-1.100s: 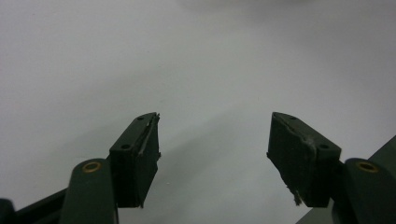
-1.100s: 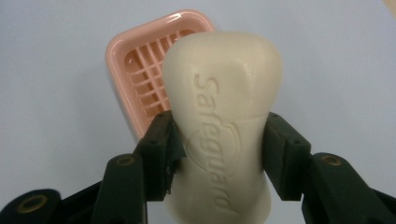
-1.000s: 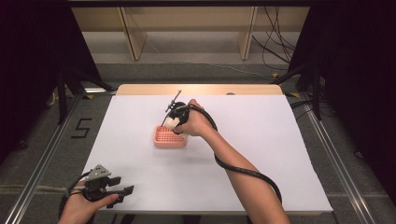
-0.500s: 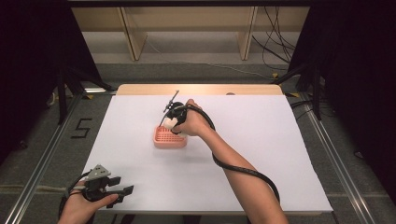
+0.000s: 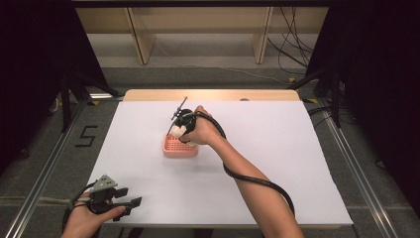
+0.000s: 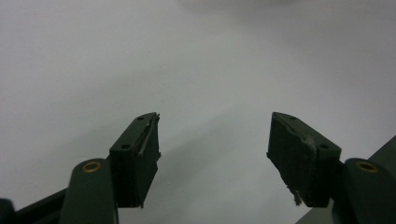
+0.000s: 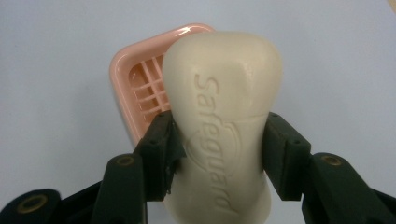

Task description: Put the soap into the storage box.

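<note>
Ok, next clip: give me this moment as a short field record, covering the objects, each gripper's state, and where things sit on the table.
surface: white table
held object: cream soap bar embossed "Safeguard"
right gripper: shut on the soap bar, above the soap dish
soap dish: pink, slatted, near the table's middle
soap in dish: not yet, bar held in the jaws
left gripper: open, nothing between the jaws, at the near left corner of the table

White-topped table (image 5: 297,148) on grey floor (image 5: 208,74), wooden shelving (image 5: 198,25) behind, dark curtains (image 5: 29,74) at both sides.
</note>
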